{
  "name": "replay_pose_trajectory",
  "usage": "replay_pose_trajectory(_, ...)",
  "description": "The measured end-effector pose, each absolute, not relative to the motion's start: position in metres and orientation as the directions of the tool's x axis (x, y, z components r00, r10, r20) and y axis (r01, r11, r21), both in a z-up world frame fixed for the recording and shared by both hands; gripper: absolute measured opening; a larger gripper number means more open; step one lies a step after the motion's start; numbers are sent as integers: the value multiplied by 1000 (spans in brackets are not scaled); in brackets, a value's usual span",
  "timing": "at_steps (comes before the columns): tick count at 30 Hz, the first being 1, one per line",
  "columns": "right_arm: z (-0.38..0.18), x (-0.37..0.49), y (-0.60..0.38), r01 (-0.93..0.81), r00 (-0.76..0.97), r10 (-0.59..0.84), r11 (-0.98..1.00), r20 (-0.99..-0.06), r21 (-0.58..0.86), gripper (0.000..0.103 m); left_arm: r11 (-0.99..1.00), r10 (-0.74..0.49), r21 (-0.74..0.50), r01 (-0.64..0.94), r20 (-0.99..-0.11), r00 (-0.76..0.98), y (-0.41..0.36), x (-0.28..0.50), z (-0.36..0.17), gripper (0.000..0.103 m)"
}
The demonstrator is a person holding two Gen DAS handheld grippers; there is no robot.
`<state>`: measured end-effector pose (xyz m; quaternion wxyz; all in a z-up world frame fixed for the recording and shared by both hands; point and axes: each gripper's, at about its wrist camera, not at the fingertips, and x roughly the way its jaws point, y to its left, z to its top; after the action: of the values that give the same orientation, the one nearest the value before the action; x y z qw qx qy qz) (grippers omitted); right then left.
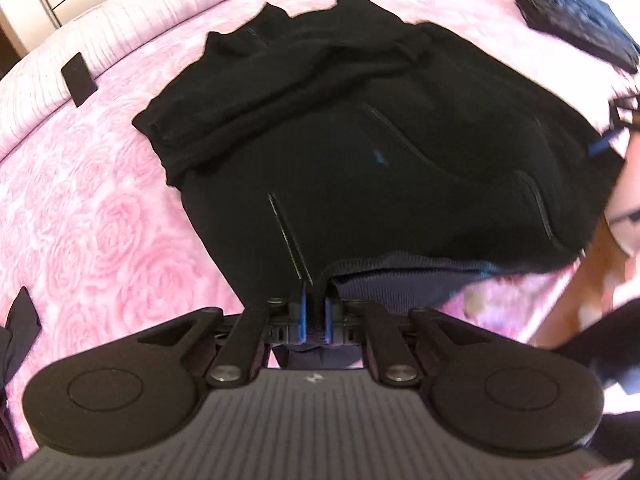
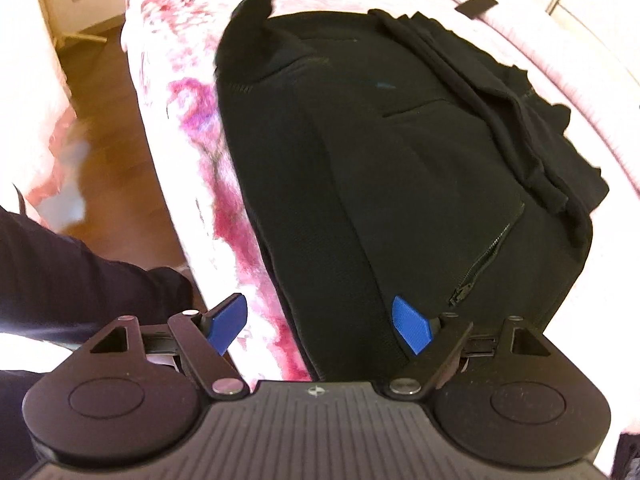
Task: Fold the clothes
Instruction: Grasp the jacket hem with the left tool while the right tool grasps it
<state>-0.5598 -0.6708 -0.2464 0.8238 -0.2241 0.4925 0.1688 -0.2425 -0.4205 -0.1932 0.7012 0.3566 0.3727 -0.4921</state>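
A black jacket [image 1: 360, 128] with zip pockets lies spread on a pink rose-patterned bedspread [image 1: 100, 220], one sleeve folded across its upper part. My left gripper [image 1: 316, 312] is shut on the jacket's ribbed hem, and the cloth bunches between the blue pads [image 1: 303, 316]. In the right wrist view the same jacket [image 2: 400, 168] fills the middle. My right gripper [image 2: 324, 322] stands open over its near edge at the bed's side. One blue pad [image 2: 412, 322] rests over the fabric, the other [image 2: 228, 318] over the bedspread. Nothing is pinched between them.
A folded dark garment [image 1: 580, 20] lies at the far right of the bed. A small black tag-like piece [image 1: 79, 78] sits near the far edge. Wooden floor [image 2: 100, 92] runs beside the bed. A person's dark sleeve [image 2: 80, 276] shows at the left.
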Motion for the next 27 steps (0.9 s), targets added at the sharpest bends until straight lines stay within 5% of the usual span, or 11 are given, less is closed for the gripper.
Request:
replay_pose_trajectory(3, -255, -561, -672, -507, 464, 7, 822, -886, -259, 82, 291, -427, 120, 949, -871, 241, -430, -226, -189, 8)
replay_pose_trajectory(6, -259, -563, -679, -513, 471, -49, 797, -881, -319, 65, 285, -420, 131, 950, -873, 246, -437, -216, -190, 8)
replay_pose_trajectory(9, -247, -567, -692, -499, 508, -75, 786, -858, -364, 60, 253, -412, 151, 955, -877, 248, -439, -217, -192, 8)
replay_pose_trajectory(12, -229, -567, -708, -469, 532, -74, 803, -843, -366, 29, 211, -400, 184, 960, -880, 256, -441, -223, -195, 8)
replay_pose_trajectory(14, -216, -562, -717, -449, 540, -70, 819, -838, -358, 0, 148, -391, 243, 959, -876, 282, -442, -230, -196, 8)
replay_pose_trajectory(19, -187, -540, -735, -409, 559, -78, 840, -826, -356, 0, -69, -381, 412, 908, -853, 358, -436, -257, -197, 5)
replay_pose_trajectory(27, -180, -550, -725, -495, 480, 5, 828, -877, -265, 0, -23, -347, 369, 929, -874, 339, -391, -296, -179, 4)
